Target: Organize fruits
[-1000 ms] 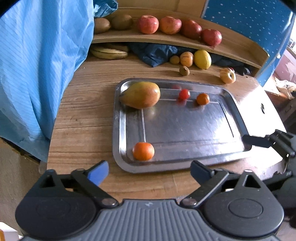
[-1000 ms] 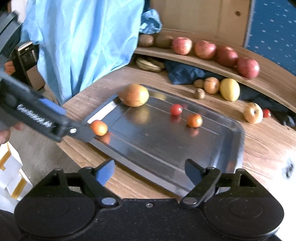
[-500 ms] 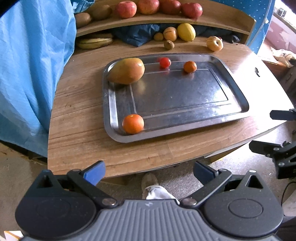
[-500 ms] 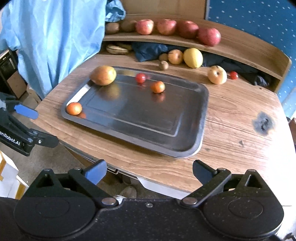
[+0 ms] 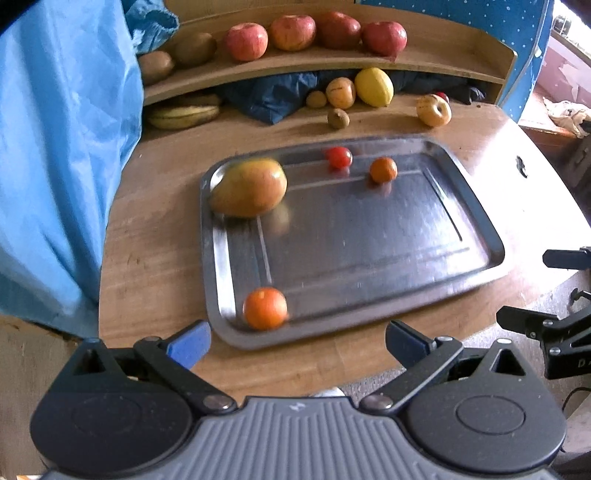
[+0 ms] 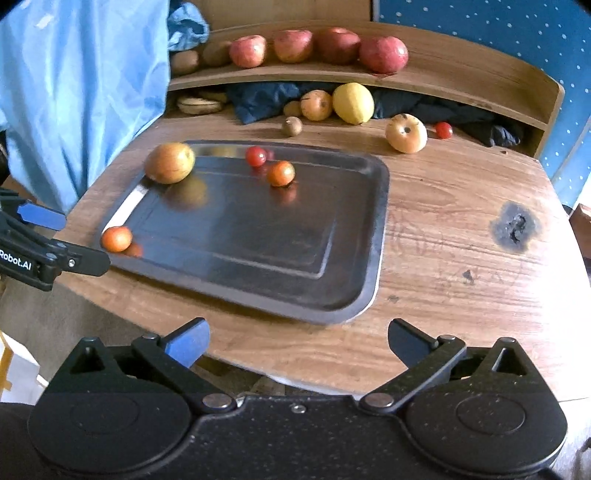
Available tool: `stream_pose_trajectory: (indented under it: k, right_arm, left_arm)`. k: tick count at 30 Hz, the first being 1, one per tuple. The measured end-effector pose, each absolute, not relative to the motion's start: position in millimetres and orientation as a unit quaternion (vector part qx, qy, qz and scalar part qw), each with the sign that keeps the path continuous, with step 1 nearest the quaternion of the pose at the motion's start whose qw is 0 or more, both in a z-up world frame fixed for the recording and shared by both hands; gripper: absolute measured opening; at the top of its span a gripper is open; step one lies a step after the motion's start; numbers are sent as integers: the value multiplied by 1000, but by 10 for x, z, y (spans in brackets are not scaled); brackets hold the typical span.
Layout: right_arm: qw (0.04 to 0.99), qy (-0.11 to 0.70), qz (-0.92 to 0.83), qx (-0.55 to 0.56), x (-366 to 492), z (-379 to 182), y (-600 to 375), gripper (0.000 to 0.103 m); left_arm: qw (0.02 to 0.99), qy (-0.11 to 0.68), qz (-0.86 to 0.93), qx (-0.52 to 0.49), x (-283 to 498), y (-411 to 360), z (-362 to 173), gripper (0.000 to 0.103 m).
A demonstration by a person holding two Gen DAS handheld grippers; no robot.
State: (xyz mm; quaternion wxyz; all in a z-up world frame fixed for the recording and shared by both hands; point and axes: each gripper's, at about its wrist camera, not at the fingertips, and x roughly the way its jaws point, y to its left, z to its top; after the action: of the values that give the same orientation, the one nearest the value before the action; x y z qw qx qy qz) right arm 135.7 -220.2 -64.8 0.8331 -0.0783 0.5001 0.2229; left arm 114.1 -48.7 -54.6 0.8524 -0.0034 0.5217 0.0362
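Observation:
A steel tray [image 5: 476,218] [image 6: 376,229] lies on the round wooden table. On it rest a mango [image 5: 249,186] [image 6: 170,162], a red tomato [image 5: 339,157] [image 6: 256,156], a small orange fruit [image 5: 383,170] [image 6: 280,173] and an orange [image 5: 265,308] [image 6: 116,238] at its near left corner. My left gripper [image 5: 297,345] hovers open just short of the tray's near rim, by the orange. My right gripper [image 6: 297,343] is open and empty at the table's front edge; it shows at the right of the left wrist view [image 5: 550,291].
Several red apples [image 5: 310,31] [image 6: 317,46] and kiwis [image 5: 173,57] line the back shelf. Below lie bananas [image 5: 183,114], a lemon [image 5: 373,86] [image 6: 352,102], a pale apple [image 5: 434,110] [image 6: 406,133], small brown fruits and a dark cloth [image 5: 273,96]. Blue fabric [image 5: 62,147] hangs left.
Both grippers have moved back in toward the table after pulling away half a second ago. The fruits and tray stay where they were.

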Motion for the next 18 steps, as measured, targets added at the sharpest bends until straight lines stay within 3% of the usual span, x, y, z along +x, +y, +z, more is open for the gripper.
stream_pose_trajectory:
  k: [18]
  right_arm:
    - [854, 484, 187, -52, 1947, -652, -2059, 102]
  left_arm:
    - [872, 489, -14, 4, 2110, -395, -483, 103]
